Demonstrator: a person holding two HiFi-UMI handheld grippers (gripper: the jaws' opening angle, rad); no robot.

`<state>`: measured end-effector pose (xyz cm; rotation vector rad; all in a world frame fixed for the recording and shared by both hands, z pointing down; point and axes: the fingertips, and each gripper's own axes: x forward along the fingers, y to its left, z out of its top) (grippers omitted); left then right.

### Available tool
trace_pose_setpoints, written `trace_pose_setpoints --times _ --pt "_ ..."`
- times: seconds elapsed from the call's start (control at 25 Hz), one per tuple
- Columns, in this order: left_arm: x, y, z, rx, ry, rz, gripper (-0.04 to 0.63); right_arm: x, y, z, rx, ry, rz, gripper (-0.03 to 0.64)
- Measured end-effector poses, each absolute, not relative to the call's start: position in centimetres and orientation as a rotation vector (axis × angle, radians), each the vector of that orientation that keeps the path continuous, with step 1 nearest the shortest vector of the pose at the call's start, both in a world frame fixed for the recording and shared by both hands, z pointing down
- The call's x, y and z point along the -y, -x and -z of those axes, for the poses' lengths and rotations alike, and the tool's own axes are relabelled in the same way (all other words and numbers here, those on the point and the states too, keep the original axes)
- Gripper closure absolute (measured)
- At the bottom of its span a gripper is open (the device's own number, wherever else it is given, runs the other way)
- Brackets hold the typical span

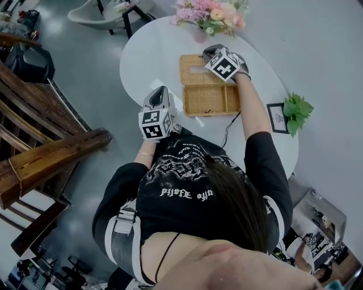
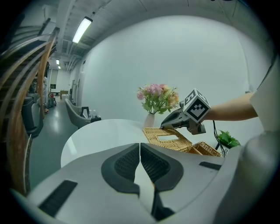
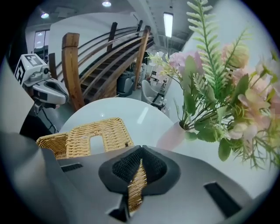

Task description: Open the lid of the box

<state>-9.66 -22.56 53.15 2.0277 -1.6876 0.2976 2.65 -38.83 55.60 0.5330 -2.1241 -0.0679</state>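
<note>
A woven wicker box (image 1: 212, 99) stands open on the round white table (image 1: 147, 54). Its lid (image 1: 195, 70), with a slot cut in it, is swung back to the far side. My right gripper (image 1: 211, 52) is shut on the lid's far edge; wicker shows between its pads (image 3: 148, 162) in the right gripper view. The lid (image 3: 99, 134) stretches away from it toward the box (image 3: 51, 144). My left gripper (image 1: 161, 92) hovers at the table's near-left edge, apart from the box, shut with nothing in it (image 2: 140, 145). From there the lid (image 2: 168, 138) and right gripper (image 2: 169, 124) are seen.
A vase of pink flowers (image 1: 211, 16) stands just beyond the lid. A small framed card (image 1: 278, 118) and a green plant (image 1: 296, 111) sit at the table's right. A black cable (image 1: 229, 128) runs off the near edge. A wooden stair rail (image 1: 48, 152) is at the left.
</note>
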Motion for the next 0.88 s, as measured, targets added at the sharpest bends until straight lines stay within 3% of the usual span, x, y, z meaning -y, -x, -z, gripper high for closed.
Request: trace_pose_setpoints --times 0.8,0.88 --pt "23.2 10.5 -54.8 1.673 -1.991 -0.338 0.569 38.9 -2.9 -61.5 2.052 -0.485 -0.093 0.581" --pt "23.3 10.7 -54.9 1.672 -1.988 -0.339 0.569 39.0 -3.1 -61.9 2.037 -0.495 -0.11 0.557"
